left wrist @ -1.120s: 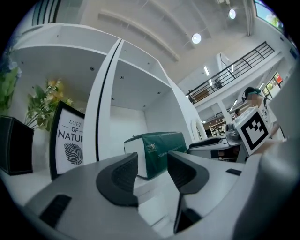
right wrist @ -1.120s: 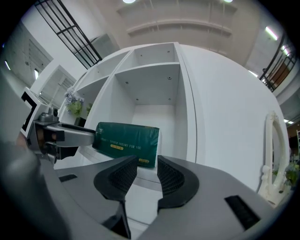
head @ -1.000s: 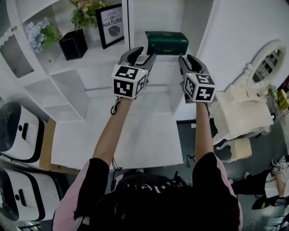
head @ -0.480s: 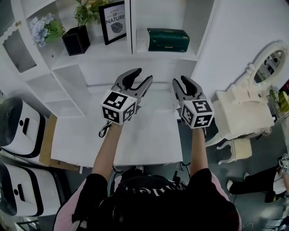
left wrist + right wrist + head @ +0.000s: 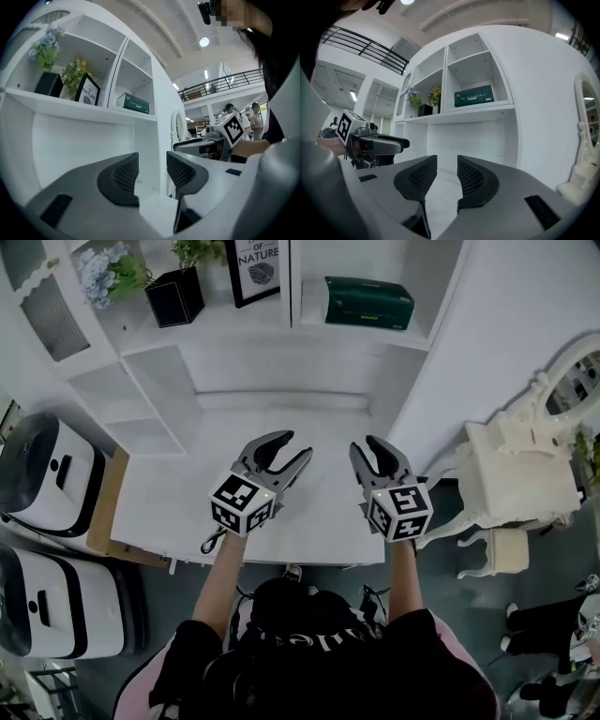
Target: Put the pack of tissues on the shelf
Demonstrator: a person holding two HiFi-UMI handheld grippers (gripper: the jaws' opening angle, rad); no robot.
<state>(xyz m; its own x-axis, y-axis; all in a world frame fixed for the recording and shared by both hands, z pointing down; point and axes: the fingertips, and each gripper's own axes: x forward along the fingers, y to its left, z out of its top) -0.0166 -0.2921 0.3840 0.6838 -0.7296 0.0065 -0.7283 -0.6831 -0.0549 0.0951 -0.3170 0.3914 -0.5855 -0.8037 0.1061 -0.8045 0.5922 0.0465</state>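
The dark green pack of tissues [image 5: 368, 303] lies on the right-hand shelf compartment of the white shelf unit [image 5: 281, 334]; it also shows as the pack [image 5: 133, 103] in the left gripper view and the pack [image 5: 474, 95] in the right gripper view. My left gripper [image 5: 289, 449] and right gripper [image 5: 371, 453] hover side by side over the white tabletop [image 5: 309, 512], well below the shelf. Both stand open with nothing between their jaws. The left gripper [image 5: 152, 171] and the right gripper [image 5: 447, 173] point toward the shelf unit.
On the left shelf stand a black pot with a plant [image 5: 176, 292], blue flowers [image 5: 103, 268] and a framed print [image 5: 258, 263]. A white ornate vanity with a mirror [image 5: 525, 465] stands at right. Two white-and-black machines [image 5: 42, 484] sit at left. People stand far off [image 5: 232, 110].
Both grippers have drawn back from the shelf, down and toward me, over the tabletop. The tissue pack stays on the shelf. The jaws look unchanged.
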